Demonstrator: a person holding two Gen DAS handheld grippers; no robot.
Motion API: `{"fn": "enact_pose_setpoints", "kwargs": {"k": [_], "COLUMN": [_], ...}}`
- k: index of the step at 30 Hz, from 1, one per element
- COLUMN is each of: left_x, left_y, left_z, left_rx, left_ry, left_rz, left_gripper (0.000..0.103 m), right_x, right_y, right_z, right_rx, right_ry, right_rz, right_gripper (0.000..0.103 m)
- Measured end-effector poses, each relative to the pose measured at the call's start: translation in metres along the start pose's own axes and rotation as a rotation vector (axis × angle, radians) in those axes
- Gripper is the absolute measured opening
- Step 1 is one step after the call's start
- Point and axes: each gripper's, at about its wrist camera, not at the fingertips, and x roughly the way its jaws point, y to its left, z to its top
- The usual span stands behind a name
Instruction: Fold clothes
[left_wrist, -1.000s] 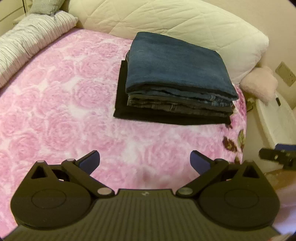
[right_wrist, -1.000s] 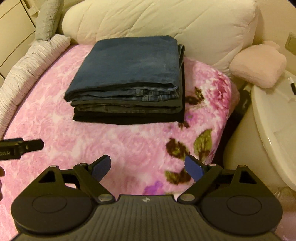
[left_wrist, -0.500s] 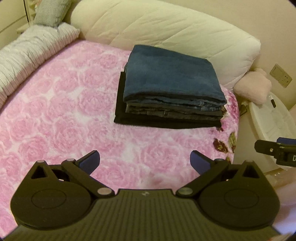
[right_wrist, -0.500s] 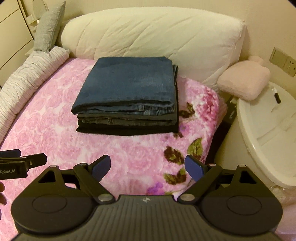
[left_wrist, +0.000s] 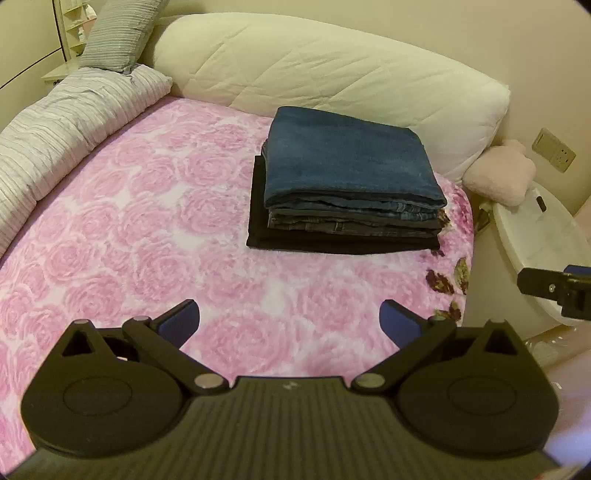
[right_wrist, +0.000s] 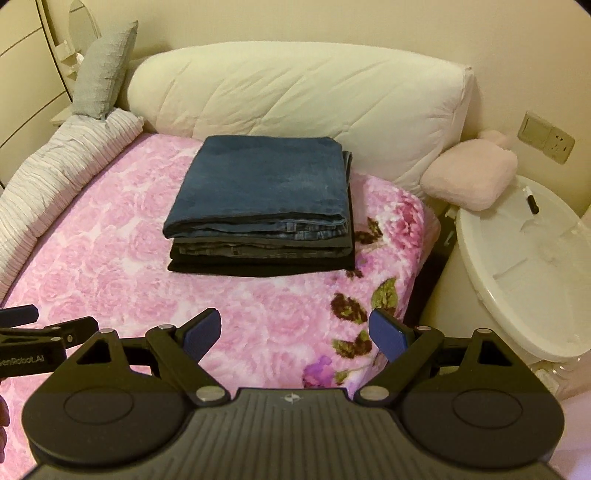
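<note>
Both grippers have backed off; folded stack (left_wrist: 347, 192) hides its lower layers.

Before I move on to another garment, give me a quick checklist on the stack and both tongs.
1. Left tongs open, holding nothing: ok.
2. Right tongs open, holding nothing: ok.
3. Folded blue denim piece lies flat on top of the stack: ok.
4. Black folded garment at the bottom, edges roughly aligned: ok.
5. Stack sits fully on the pink rose-print blanket, short of its edge: ok.
6. Another garment to fold: cannot tell, none in view.
</note>
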Motion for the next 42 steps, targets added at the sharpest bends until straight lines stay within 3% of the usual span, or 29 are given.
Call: {"fn": "enact_pose_setpoints", "kwargs": {"k": [13, 42], "left_x": [-0.025, -0.049], "left_y": [0.012, 0.010], "left_z": [-0.012, -0.006], "left_rx": [-0.006, 0.042], "left_ry": [-0.023, -0.050], "left_rz": [-0.007, -0.009], "left_gripper": [0.102, 0.102], "right_x": [-0.032, -0.060], "right_y": [0.029, 0.044], "right_z": [-0.016, -0.008], "right_rx": [-0.010, -0.024], "right_ry": [-0.021, -0.068], "right_rz": [0.010, 0.016], "right_gripper": [0.089, 0.089]}}
